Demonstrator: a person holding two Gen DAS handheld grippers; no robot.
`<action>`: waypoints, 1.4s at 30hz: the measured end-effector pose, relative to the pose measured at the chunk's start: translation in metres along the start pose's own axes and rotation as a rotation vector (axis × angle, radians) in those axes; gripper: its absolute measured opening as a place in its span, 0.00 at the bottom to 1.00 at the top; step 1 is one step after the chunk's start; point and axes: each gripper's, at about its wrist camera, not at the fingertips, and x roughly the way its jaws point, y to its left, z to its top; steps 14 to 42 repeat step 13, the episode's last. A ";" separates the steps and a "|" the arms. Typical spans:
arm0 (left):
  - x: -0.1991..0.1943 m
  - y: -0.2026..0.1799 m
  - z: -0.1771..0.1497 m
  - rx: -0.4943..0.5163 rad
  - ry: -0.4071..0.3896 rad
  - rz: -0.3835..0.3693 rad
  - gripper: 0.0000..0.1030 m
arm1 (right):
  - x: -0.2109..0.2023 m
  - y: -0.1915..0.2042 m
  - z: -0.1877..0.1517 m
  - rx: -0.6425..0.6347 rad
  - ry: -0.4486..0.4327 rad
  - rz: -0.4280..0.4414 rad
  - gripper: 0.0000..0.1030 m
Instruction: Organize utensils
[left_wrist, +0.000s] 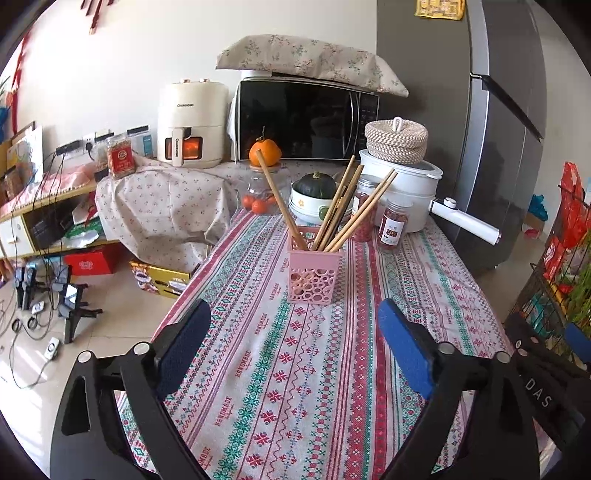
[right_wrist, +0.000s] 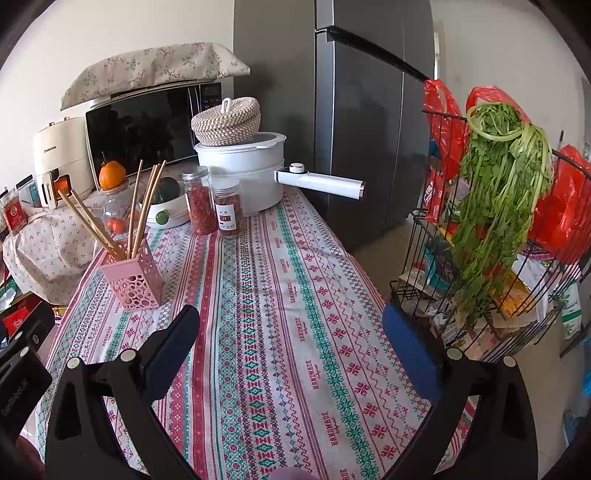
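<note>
Bare tablecloth (left_wrist: 295, 369) up to pink holder (left_wrist: 313, 275)

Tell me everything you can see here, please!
chopsticks: several, tan wood, standing in the holder
holder: one, pink, mid-table
tablecloth: one, red, green and white pattern, covering the table
jars: two, clear with red contents, behind the holder
pot: one, white, long handle, far end of the table
basket: one, woven beige, on the pot
bowl: one, white, holds a dark green squash
orange: one, on a glass jar
microwave: one, black, at the wall
air fryer: one, cream, left of the microwave
fridge: one, grey, right of the table
greens: one bunch, in a wire rack
left hand-held gripper: open, empty
right hand-held gripper: open, empty
</note>
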 end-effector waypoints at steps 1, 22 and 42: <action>0.000 -0.001 0.000 0.004 -0.001 -0.002 0.78 | 0.001 0.000 0.000 -0.001 0.000 0.000 0.93; 0.004 0.001 0.004 -0.006 0.029 -0.002 0.93 | 0.002 0.000 -0.001 0.000 0.000 0.003 0.93; 0.004 0.001 0.004 -0.006 0.029 -0.002 0.93 | 0.002 0.000 -0.001 0.000 0.000 0.003 0.93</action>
